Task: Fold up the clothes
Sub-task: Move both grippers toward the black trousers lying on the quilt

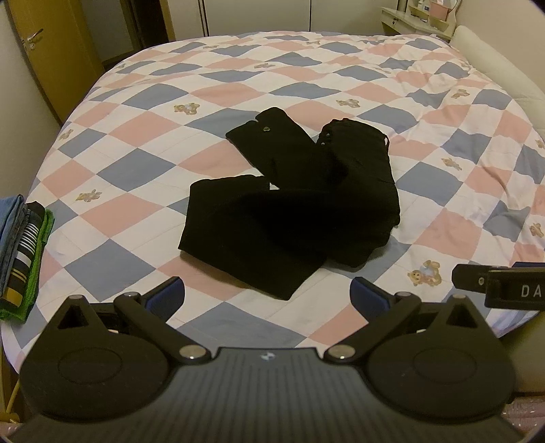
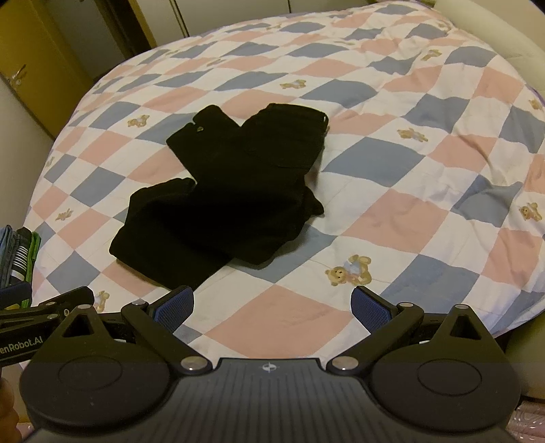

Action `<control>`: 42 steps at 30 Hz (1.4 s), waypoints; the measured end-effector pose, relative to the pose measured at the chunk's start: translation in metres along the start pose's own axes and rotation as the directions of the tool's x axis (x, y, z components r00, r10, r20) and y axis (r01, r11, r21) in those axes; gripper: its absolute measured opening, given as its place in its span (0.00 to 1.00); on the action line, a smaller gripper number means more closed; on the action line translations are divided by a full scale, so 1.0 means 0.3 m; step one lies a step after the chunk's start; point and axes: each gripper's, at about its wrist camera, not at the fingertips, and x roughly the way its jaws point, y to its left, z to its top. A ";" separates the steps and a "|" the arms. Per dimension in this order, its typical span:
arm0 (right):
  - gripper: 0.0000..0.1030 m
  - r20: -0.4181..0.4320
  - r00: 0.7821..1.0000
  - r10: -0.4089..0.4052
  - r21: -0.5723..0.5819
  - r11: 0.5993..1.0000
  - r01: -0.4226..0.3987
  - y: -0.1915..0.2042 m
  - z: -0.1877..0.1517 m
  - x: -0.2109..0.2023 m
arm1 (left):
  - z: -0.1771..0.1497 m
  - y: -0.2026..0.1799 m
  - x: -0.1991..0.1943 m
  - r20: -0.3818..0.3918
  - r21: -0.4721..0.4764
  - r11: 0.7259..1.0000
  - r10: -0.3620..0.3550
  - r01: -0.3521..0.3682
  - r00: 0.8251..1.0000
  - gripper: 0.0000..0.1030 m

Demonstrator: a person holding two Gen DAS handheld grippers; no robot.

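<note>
Black trousers (image 1: 289,201) lie crumpled in the middle of the bed, waistband toward the far side, legs bent toward the near left. The right wrist view shows the same trousers (image 2: 224,191) left of centre. My left gripper (image 1: 267,296) hangs open just short of the near trouser leg, nothing between its blue pads. My right gripper (image 2: 272,306) is also open, over the quilt to the right of the trouser hem and holding nothing. Part of the right gripper (image 1: 500,283) shows at the right edge of the left wrist view.
The bed carries a pink, blue and white checked quilt (image 1: 136,163) with teddy bears. A stack of folded clothes (image 1: 22,252) sits at the near left edge. A wooden door (image 1: 44,51) stands far left, a white headboard (image 1: 504,75) at right, a shelf (image 1: 419,20) behind.
</note>
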 end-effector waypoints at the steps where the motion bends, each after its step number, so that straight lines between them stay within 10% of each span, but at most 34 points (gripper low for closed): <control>1: 0.99 0.000 1.000 -0.001 -0.001 1.000 0.001 0.002 0.001 0.001 | 0.001 0.002 0.000 0.000 0.000 1.000 -0.001 0.001 1.000 0.99; 42: 0.99 -0.075 0.997 0.032 -0.103 0.994 -0.040 -0.068 0.173 0.124 | 0.096 -0.082 0.099 -0.067 -0.083 0.996 0.033 -0.039 0.997 0.99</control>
